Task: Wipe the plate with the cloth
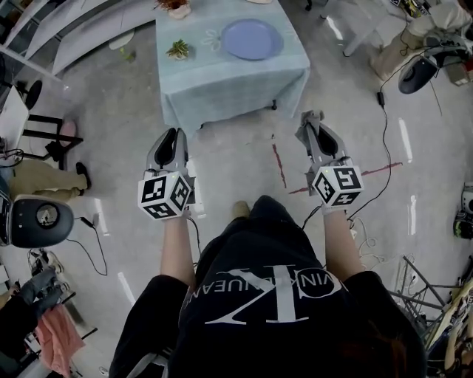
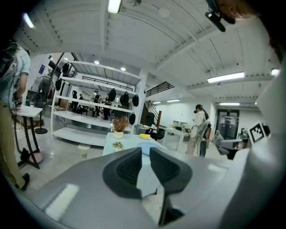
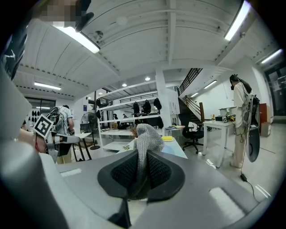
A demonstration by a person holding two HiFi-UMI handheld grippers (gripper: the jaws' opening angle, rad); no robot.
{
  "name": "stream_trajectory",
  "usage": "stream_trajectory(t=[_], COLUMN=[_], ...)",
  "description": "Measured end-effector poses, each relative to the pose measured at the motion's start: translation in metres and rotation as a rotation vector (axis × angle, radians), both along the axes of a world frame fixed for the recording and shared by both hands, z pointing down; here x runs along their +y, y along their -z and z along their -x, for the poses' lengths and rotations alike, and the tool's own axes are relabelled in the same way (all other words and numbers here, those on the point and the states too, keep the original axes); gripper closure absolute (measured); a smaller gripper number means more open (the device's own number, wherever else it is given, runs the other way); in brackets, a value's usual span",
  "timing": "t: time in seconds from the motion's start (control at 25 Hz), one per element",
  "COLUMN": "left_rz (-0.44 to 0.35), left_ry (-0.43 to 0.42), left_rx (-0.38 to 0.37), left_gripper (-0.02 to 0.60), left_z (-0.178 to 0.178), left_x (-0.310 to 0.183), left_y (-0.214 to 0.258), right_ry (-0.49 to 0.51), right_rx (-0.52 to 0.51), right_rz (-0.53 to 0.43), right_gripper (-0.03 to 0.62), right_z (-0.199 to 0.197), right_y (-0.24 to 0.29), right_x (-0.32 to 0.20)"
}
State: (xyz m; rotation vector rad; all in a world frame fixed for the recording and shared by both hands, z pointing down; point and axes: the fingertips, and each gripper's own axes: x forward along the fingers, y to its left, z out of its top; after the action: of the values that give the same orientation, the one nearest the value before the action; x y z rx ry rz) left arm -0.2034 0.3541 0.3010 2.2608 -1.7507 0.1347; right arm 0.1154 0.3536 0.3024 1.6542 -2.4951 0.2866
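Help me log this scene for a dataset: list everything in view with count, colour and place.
table: one, pale blue cover, ahead of the person
plate: one, blue, on the table
plant: one, green, small, on the table left of the plate
potted plant: one, brownish, at the table's far edge
yellow item: one, on the table; too small to identify
fan: one, black, on the floor at the left
tape: red marks on the floor before the table
cloth: one, grey, between the right gripper's jaws
left gripper: grey, jaws apart, empty
right gripper: grey, shut on the cloth
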Motion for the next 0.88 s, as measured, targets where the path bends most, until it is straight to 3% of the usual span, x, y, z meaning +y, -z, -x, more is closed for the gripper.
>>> stream_trajectory(t=[0.36,0.88], left_rz=[-0.006,0.028], left_ry=[0.007,0.012], left_rx=[-0.014,-0.042], left_gripper=[0.581,0.581], left_z=[-0.004,-0.037], left_x=[-0.052,-0.18], left_y=[-0.002,-0.003], right_ry=[-0.001,0.105], right_rx=[-0.017,-0.003], right_rz=[0.004,0.039], right_gripper=[0.553,0.553], right_z=[-0.009,-0.006], right_y=[-0.011,-0.026], right_x=[-0.057,-0.202])
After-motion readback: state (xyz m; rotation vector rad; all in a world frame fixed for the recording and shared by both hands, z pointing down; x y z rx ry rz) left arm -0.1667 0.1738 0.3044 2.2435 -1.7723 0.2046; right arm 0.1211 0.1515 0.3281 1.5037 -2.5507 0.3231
